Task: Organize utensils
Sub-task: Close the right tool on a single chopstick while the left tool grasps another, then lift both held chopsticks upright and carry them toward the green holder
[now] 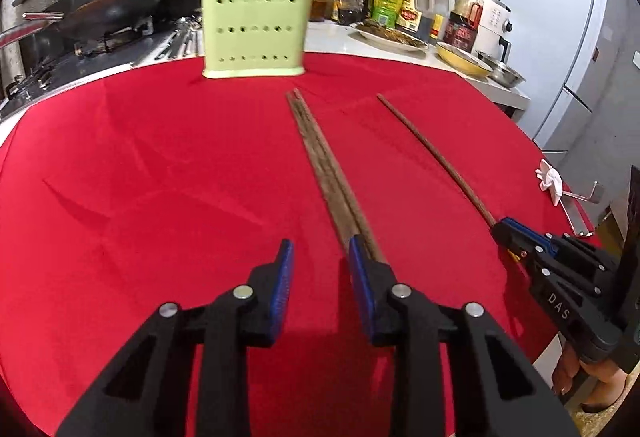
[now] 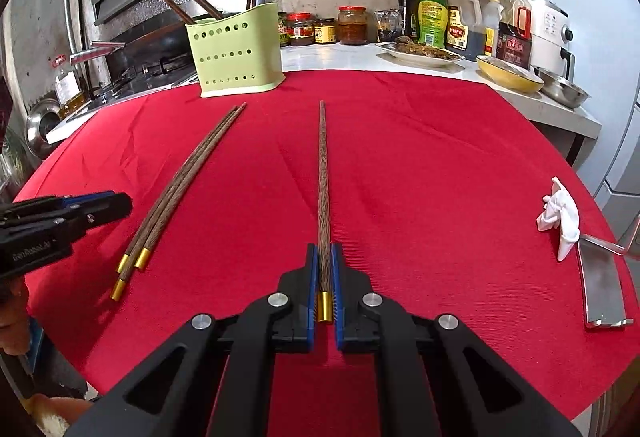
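Since the green holder (image 2: 236, 53) waits at the counter's far edge, the right gripper (image 2: 325, 293) has its jaws clamped on one chopstick (image 2: 322, 177); the left gripper (image 1: 320, 269) hovers, jaws apart, beside three loose chopsticks (image 1: 320, 157) on the red cloth (image 1: 160, 157).

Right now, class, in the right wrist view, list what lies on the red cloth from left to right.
Left claw → bundle of three chopsticks → single chopstick held in the right claw → crumpled white tissue → metal scraper.
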`<state>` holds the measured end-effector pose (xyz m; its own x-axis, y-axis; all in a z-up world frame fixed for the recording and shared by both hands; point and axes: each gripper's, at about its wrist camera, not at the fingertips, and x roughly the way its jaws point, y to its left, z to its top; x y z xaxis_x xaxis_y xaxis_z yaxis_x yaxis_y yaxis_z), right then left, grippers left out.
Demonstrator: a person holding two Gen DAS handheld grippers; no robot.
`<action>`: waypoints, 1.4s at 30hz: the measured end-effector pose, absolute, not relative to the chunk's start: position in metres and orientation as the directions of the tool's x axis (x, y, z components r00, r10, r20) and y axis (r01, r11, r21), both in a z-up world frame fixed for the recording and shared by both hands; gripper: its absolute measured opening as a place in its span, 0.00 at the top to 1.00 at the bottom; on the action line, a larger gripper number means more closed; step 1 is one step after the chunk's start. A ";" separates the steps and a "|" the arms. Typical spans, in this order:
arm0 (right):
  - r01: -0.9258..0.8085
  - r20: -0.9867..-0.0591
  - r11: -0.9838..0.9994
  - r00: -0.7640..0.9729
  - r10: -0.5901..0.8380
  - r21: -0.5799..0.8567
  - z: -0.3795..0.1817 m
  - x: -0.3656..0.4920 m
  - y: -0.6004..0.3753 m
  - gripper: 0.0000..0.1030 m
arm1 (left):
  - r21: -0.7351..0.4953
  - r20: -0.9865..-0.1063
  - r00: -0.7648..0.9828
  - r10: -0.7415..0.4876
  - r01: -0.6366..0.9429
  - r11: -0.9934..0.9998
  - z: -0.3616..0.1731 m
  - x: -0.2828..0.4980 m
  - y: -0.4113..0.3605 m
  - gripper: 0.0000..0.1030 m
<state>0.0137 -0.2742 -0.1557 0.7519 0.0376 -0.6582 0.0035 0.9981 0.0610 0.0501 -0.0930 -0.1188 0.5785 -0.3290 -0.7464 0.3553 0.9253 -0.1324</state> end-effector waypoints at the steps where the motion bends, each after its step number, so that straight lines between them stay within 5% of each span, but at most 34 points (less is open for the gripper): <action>1: 0.002 -0.657 0.998 0.753 0.040 0.062 -0.156 0.013 -0.275 0.93 | -0.138 -0.750 0.571 -0.334 0.359 0.923 -0.120 0.050 -0.095 0.73; 29: 0.002 -0.635 0.996 0.770 0.058 0.094 -0.157 0.008 -0.274 0.89 | 0.146 -0.777 0.623 -0.097 0.328 0.933 -0.126 0.041 -0.096 0.93; 42: -0.099 -0.627 0.993 0.771 0.112 0.057 -0.157 0.006 -0.231 0.93 | 0.115 -0.776 0.630 -0.027 0.184 0.976 -0.123 0.037 -0.021 0.93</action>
<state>0.0065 -0.2310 -0.1570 0.7708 0.1124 -0.6271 -0.0988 0.9935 0.0566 0.0368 -0.0207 -0.1231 0.6300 -0.0270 -0.7761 0.1836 0.9762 0.1151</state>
